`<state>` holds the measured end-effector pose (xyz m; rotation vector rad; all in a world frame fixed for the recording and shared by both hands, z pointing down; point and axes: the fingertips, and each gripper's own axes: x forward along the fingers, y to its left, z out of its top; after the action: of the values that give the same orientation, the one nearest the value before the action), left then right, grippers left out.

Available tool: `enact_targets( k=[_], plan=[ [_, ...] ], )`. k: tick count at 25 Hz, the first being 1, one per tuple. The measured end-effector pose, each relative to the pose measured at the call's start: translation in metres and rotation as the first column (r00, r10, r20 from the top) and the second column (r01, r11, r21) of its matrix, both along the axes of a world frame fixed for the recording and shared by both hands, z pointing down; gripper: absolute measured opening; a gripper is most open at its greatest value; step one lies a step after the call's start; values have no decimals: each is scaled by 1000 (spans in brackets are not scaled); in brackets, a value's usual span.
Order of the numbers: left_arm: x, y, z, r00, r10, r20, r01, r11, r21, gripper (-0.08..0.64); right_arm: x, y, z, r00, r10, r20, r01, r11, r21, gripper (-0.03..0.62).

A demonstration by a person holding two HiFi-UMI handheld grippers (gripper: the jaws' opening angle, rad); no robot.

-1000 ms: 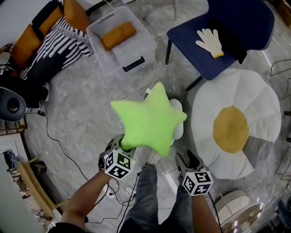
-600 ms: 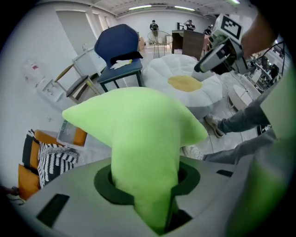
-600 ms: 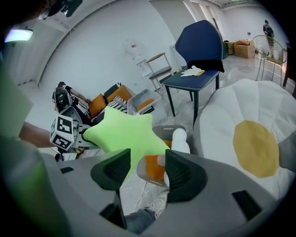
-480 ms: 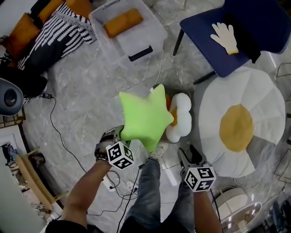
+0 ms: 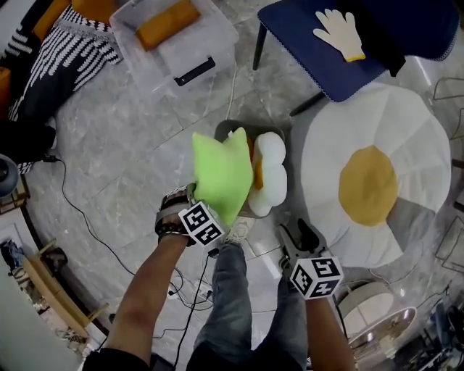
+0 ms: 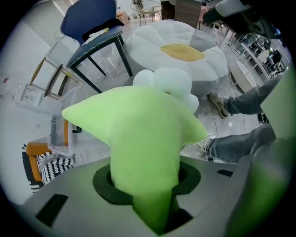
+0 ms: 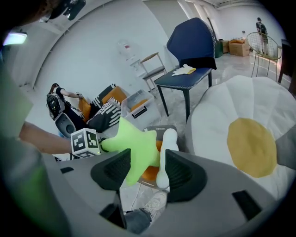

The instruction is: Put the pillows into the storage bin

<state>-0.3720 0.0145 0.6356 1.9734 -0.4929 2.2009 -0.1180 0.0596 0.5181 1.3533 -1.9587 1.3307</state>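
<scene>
Plush fills the left gripper (image 6: 150, 194): its jaws are pinched onto one tip of the green star pillow (image 5: 221, 174), close together with only that squashed point between them. Gripping a single tip seems deliberate. With the gripper pointing down, the rest of the star hangs free beyond the jaws, turned on edge and slim enough for a tight opening.

That opening is the grey storage bin (image 7: 158, 128) on the floor just ahead of the person's shoe (image 5: 238, 230). A white flower pillow (image 5: 270, 170) with an orange centre already stands upright in its right half, so only the left side has room. The star sits over that side, against or just beside the flower. No view shows whether its lower points have passed the rim or reached the bottom. I judge this the insertion step, with the release yet to come.

The right gripper (image 7: 148, 172) is held back near the person's leg, well apart from the bin. Its jaws stand moderately apart with nothing between them, and the bin and both pillows show through the gap at a distance. Holding it there keeps the way clear for the left hand.

Farther out lie a large fried-egg cushion (image 5: 370, 181), a blue chair (image 5: 312, 51) bearing a white glove (image 5: 337, 32), and a clear tub (image 5: 210, 51) holding an orange cushion (image 5: 168, 14).
</scene>
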Motion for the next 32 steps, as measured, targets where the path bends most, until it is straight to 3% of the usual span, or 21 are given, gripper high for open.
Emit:
enact_targets(
  k=[5, 12, 17, 19, 22, 26, 29, 32],
  plan=[
    [15, 1, 23, 999, -13, 39, 15, 998, -64, 198, 31, -3, 24, 999, 39, -36, -40, 999, -33, 249],
    [33, -5, 61, 997, -18, 70, 27, 991, -132, 206, 36, -12, 42, 999, 38, -26, -39, 999, -31, 246],
    [14, -6, 83, 984, -43, 174, 73, 983, -168, 230, 49, -6, 52, 999, 17, -39, -18, 999, -42, 245],
    [5, 2, 86, 977, -56, 207, 92, 982, -167, 281, 55, -1, 56, 998, 27, -50, -30, 998, -60, 245],
    [0, 10, 81, 977, -118, 175, 141, 983, -120, 347, 56, 5, 52, 998, 51, -45, -54, 996, -71, 245],
    [6, 4, 64, 982, -152, 114, 161, 984, -72, 373, 52, 6, 44, 998, 44, -45, -47, 997, -58, 245],
    [9, -2, 47, 972, -222, 70, 227, 972, -56, 393, 44, 3, 33, 998, 34, -47, -36, 999, -37, 245],
    [17, -12, 21, 970, -243, 21, 243, 970, -22, 402, 37, -2, 16, 998, 34, -43, -35, 999, -3, 245]
  ],
)
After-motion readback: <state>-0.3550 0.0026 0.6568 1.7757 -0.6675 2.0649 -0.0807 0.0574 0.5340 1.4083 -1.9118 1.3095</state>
